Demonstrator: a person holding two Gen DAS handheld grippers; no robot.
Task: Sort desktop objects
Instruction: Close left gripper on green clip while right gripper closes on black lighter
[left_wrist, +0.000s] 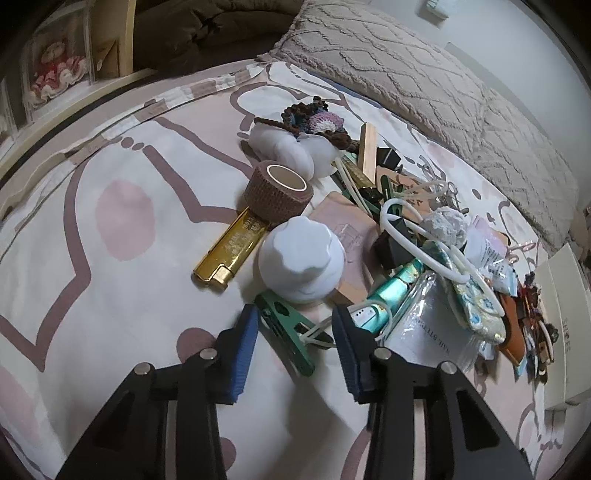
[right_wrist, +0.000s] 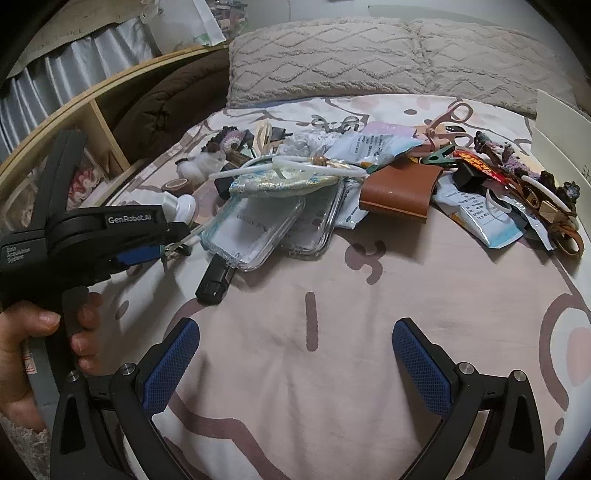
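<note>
**Closing in on the green clip**

Reaching low in the left wrist view, the left gripper (left_wrist: 295, 332) is hanging with its jaws parted and nothing clamped, straddling the green clip (left_wrist: 286, 332) at the lower centre of the frame. That clip is lying flat on the sheet between the blue pads (left_wrist: 243, 350), its long axis running from upper left down to lower right, slantwise across the gap, so the jaws would probably need a slight turn to pinch its sides squarely. A white cord is trailing from it toward the teal tube (left_wrist: 388, 295), and might be dragging along.

The right gripper (right_wrist: 295, 354) is waiting wide apart over bare sheet, well away from the heap, so the left one is clearly nearer.

Everything is lying on a pink patterned bedsheet (right_wrist: 332, 295), soft and likely yielding, with a grey pillow (right_wrist: 369, 59) along the upper frame and a wooden shelf (right_wrist: 99, 110) at upper left.
</note>
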